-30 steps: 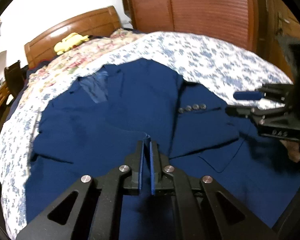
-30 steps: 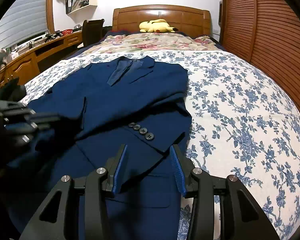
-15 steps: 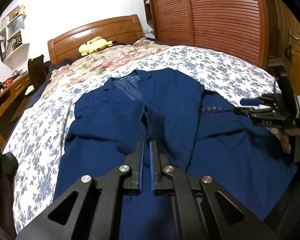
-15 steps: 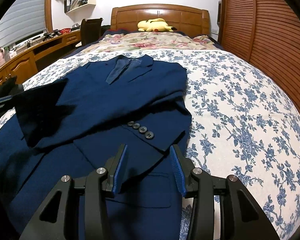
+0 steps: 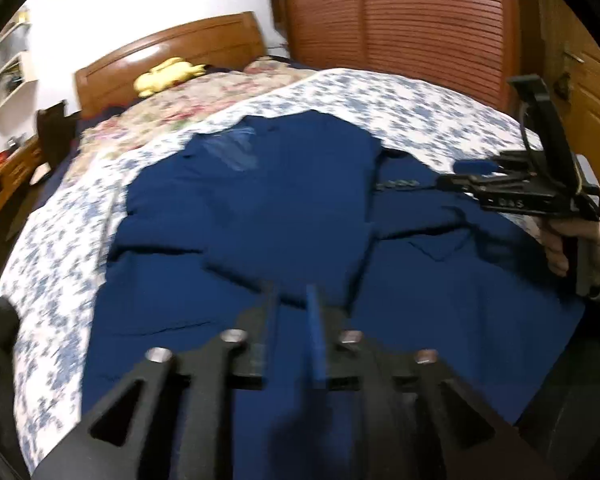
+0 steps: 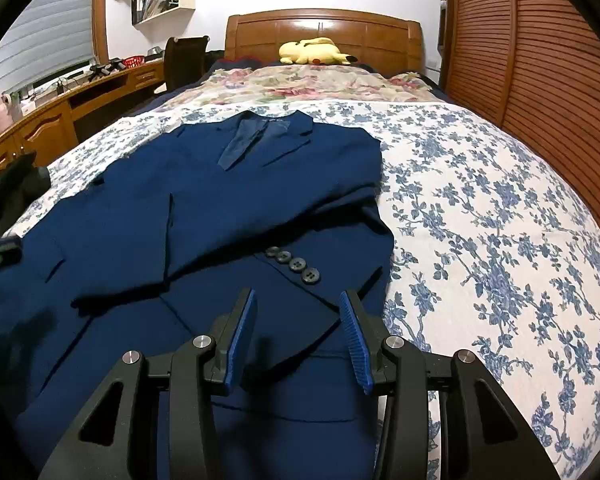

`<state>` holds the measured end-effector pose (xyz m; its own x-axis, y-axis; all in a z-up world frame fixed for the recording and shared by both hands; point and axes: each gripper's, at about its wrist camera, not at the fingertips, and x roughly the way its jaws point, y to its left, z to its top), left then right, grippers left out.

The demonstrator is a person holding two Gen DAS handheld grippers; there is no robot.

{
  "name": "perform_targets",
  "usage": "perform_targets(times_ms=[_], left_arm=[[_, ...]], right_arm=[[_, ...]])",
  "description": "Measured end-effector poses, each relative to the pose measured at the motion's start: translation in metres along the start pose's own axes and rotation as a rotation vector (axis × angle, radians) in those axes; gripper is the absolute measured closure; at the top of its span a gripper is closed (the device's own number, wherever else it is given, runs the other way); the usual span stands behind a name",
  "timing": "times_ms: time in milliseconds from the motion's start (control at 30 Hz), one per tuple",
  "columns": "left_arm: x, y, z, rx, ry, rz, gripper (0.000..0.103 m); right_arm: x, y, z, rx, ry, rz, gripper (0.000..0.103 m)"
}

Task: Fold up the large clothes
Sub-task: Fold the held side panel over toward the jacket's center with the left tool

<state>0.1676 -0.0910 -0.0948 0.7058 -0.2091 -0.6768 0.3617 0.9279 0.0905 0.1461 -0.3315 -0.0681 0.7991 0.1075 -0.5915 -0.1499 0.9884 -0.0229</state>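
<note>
I see the jacket (image 6: 204,216) flat on the bed (image 6: 500,208), long axis toward the headboard; my right claw (image 6: 296,336) hangs wide open over its hem, nearest the 4 buttons (image 6: 294,266); my left claw (image 5: 294,320), narrowly parted, holds nothing.

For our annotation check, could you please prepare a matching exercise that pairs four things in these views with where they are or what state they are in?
Things:
1. navy suit jacket
2. yellow plush toy
3. sleeve buttons
4. right gripper

Places or states:
A. by the wooden headboard
B. jaws apart, nothing between them
C. spread flat on the floral bedspread
D. in a row of four on a folded-in cuff

Pairs: 1-C, 2-A, 3-D, 4-B
</note>
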Motion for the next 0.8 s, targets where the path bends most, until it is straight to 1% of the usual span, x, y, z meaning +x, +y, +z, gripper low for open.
perform_targets(times_ms=[33, 67, 133, 167, 267, 400, 467, 533, 600, 633, 667, 733, 800], left_arm=[[0.005, -0.006, 0.003, 0.015, 0.003, -0.018, 0.07], [0.011, -0.012, 0.007, 0.027, 0.014, -0.038, 0.068], [0.023, -0.023, 0.014, 0.046, 0.035, -0.065, 0.067], [0.029, -0.028, 0.018, 0.059, 0.041, -0.066, 0.067], [0.048, -0.04, 0.027, 0.089, 0.056, -0.045, 0.067], [0.073, -0.047, 0.037, 0.084, 0.089, -0.064, 0.067], [0.084, -0.049, 0.039, 0.086, 0.107, -0.061, 0.067], [0.092, -0.05, 0.04, 0.094, 0.122, -0.044, 0.067], [0.1, -0.05, 0.04, 0.093, 0.144, -0.012, 0.068], [0.102, -0.048, 0.04, 0.084, 0.142, -0.007, 0.079], [0.101, -0.047, 0.039, 0.071, 0.137, -0.01, 0.094], [0.094, -0.041, 0.04, 0.038, 0.118, -0.014, 0.097], [0.078, -0.035, 0.04, 0.025, 0.054, 0.015, 0.099]], right_arm=[[0.0, 0.0, 0.0, 0.0, -0.001, -0.001, 0.058], [0.0, 0.0, -0.001, 0.0, -0.001, -0.003, 0.058], [-0.001, -0.001, -0.002, -0.002, -0.002, -0.005, 0.058], [-0.001, -0.001, -0.002, -0.003, -0.003, -0.007, 0.058], [-0.003, -0.003, -0.004, -0.005, -0.004, -0.014, 0.058], [-0.008, -0.008, -0.007, 0.005, -0.008, -0.015, 0.058], [-0.011, -0.011, -0.008, 0.009, -0.01, -0.014, 0.058], [-0.014, -0.012, -0.009, 0.013, -0.014, -0.011, 0.058], [-0.015, -0.013, -0.01, 0.012, -0.012, -0.007, 0.058], [-0.016, -0.014, -0.01, 0.011, -0.012, -0.005, 0.058], [-0.017, -0.013, -0.01, 0.008, -0.013, -0.003, 0.058], [-0.018, -0.012, -0.01, 0.005, -0.016, 0.001, 0.058], [-0.019, -0.011, -0.01, 0.001, -0.017, 0.005, 0.058]])
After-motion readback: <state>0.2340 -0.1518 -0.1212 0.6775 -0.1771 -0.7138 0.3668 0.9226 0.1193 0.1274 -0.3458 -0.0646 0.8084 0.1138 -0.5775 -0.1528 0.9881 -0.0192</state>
